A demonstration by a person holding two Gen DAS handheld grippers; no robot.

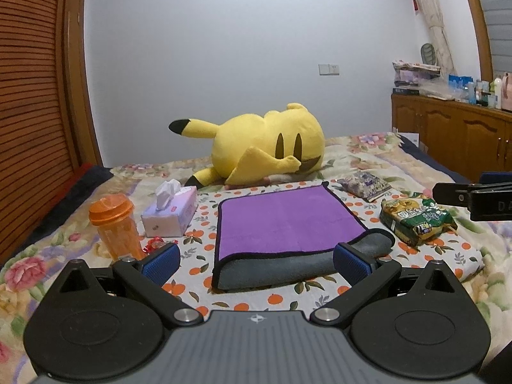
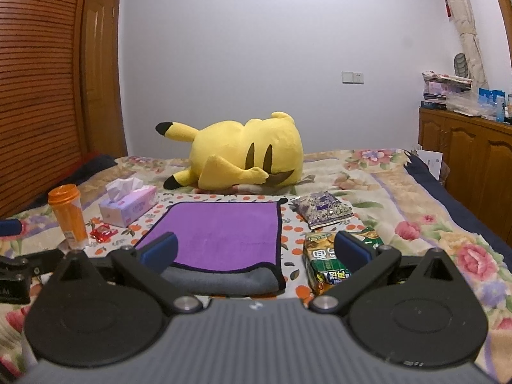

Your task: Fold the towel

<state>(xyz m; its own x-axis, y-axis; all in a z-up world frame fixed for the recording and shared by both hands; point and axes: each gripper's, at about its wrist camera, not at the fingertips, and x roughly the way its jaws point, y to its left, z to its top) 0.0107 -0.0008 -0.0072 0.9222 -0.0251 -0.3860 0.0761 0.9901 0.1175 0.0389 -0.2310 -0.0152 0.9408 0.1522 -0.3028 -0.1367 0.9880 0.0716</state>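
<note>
A purple towel [image 1: 284, 220] with a grey underside and black trim lies folded on an orange-dotted cloth [image 1: 204, 240] on the bed; the fold faces me and the grey layer [image 1: 275, 268] shows beneath. It also shows in the right wrist view [image 2: 217, 236]. My left gripper [image 1: 256, 260] is open, its blue pads on either side of the towel's near edge, a little above it. My right gripper [image 2: 256, 251] is open, over the towel's near right corner. The right gripper also shows at the right edge of the left wrist view [image 1: 473, 196].
A yellow plush toy [image 1: 265, 147] lies behind the towel. An orange bottle [image 1: 116, 227], a tissue box [image 1: 171, 212] and a red wrapper [image 2: 102, 233] are to the left. A green snack bag [image 1: 416, 220] and a purple snack bag [image 1: 364, 185] are to the right. A wooden cabinet [image 1: 454, 134] stands far right.
</note>
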